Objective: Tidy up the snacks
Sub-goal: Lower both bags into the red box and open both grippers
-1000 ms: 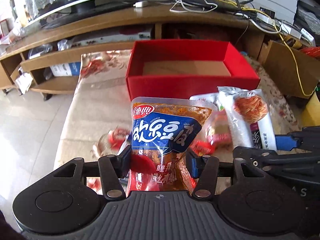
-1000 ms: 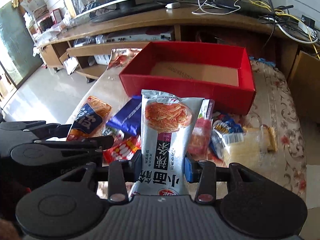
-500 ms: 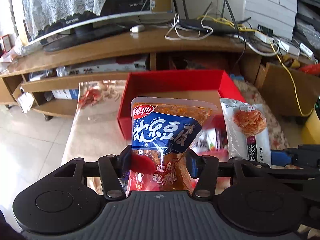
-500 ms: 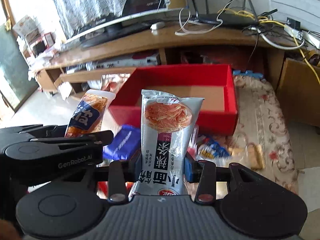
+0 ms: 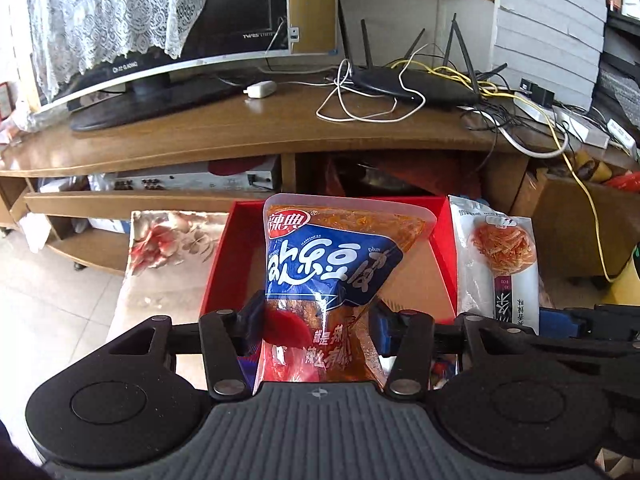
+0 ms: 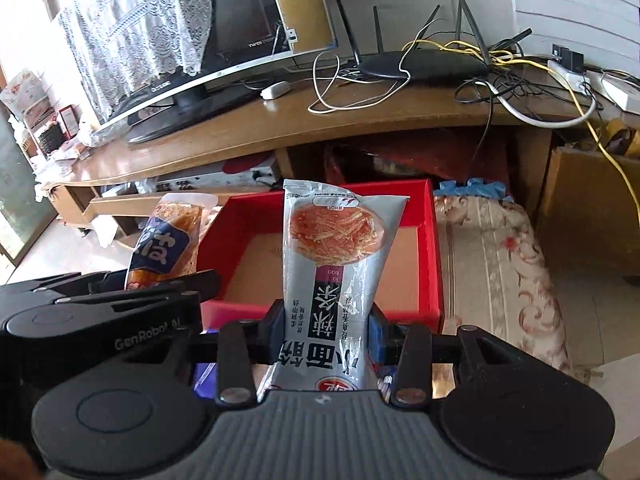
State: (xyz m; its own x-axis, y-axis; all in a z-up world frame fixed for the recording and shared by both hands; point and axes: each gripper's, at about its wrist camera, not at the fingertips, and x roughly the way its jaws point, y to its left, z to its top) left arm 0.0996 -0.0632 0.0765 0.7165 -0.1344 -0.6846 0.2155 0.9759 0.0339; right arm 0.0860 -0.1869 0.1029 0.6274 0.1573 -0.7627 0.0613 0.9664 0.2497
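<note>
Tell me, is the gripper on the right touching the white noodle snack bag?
Touching. In the right wrist view the right gripper is shut on the white snack bag: both pads press its sides and the bag pinches narrow between them.

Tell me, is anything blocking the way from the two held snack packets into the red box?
Nothing visible. The orange-and-blue packet and the white packet are both held up in front of the red box, whose top is open and whose cardboard floor shows bare.
</note>
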